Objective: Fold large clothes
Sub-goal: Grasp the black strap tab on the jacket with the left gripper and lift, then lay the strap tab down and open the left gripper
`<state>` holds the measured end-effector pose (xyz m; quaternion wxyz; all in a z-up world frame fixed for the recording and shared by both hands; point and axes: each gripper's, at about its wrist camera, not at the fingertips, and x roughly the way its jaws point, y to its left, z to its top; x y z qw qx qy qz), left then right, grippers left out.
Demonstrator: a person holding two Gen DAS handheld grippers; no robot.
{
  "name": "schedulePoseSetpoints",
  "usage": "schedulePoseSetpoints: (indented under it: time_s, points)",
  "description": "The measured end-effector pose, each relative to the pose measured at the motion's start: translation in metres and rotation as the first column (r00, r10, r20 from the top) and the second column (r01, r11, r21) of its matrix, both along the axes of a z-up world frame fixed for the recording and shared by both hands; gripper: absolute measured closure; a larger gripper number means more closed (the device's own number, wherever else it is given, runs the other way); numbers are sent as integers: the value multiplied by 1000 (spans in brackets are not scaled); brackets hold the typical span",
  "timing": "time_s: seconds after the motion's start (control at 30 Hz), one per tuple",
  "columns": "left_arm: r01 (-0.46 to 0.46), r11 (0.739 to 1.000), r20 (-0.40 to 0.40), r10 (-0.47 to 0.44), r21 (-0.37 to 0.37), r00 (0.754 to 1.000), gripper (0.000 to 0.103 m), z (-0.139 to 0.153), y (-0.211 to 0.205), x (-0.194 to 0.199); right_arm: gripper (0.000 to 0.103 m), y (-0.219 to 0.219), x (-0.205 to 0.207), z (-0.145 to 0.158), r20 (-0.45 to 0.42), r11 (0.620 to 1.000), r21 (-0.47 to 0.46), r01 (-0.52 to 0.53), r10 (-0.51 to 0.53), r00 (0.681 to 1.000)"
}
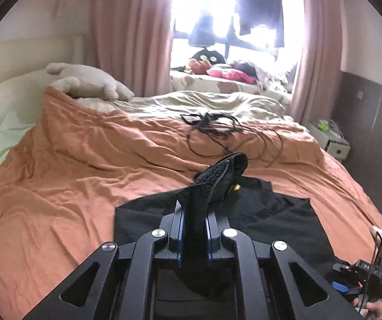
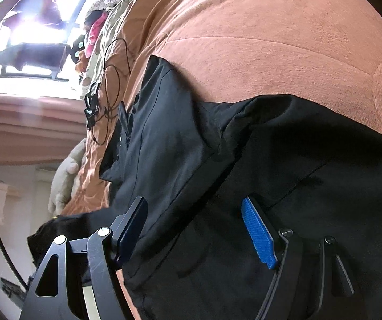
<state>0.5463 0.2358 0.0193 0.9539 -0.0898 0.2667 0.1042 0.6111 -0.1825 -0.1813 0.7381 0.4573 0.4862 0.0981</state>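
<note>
Left wrist view: the left gripper [image 1: 193,214] tilts downward above the orange bedspread [image 1: 89,160], its jaws pinching a raised fold of the black garment [image 1: 271,213].

Right wrist view: the right gripper [image 2: 195,229], rolled sideways, hangs spread wide over the garment lying on the bedspread, pinching nothing.

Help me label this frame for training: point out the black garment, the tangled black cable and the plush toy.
black garment [image 2: 244,160], right wrist view, flat middle of the fabric.
tangled black cable [image 1: 212,122], left wrist view, centre of the knot.
plush toy [image 1: 89,82], left wrist view, its pale body.
</note>
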Motion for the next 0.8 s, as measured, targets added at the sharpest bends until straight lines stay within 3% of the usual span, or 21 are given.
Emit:
schedulePoseSetpoints:
  time_s: [0.2,0.37,0.47,0.57,0.63,0.7,0.77,0.8]
  points:
    - [-96,994,-85,91,-53,992,92,-53,42,0,32,3,1,0,1,1000,-19,4,-4,1000]
    - [-215,975,-237,197,-52,951,92,-109,70,0,32,2,2,0,-1,1000,-20,9,-9,1000]
    - [-256,965,-284,233,-48,930,91,-121,86,-6,32,2,2,0,-2,1000,-14,6,-6,1000]
    - [-280,957,-273,251,-73,929,89,-116,99,-19,32,5,2,1,0,1000,-3,-2,2,1000]
    - [-282,955,-271,247,-97,930,78,-110,104,-27,32,8,2,1,3,1000,6,-15,15,1000]
    - [-277,953,-269,238,-119,933,44,-109,106,-34,32,13,2,2,6,1000,5,-29,29,1000]
    - [-265,956,-264,225,-127,938,35,-108,103,-40,37,18,3,0,8,999,8,-42,42,999]
    - [-258,958,-273,218,-122,937,35,-109,101,-41,41,21,3,0,8,999,11,-49,49,999]
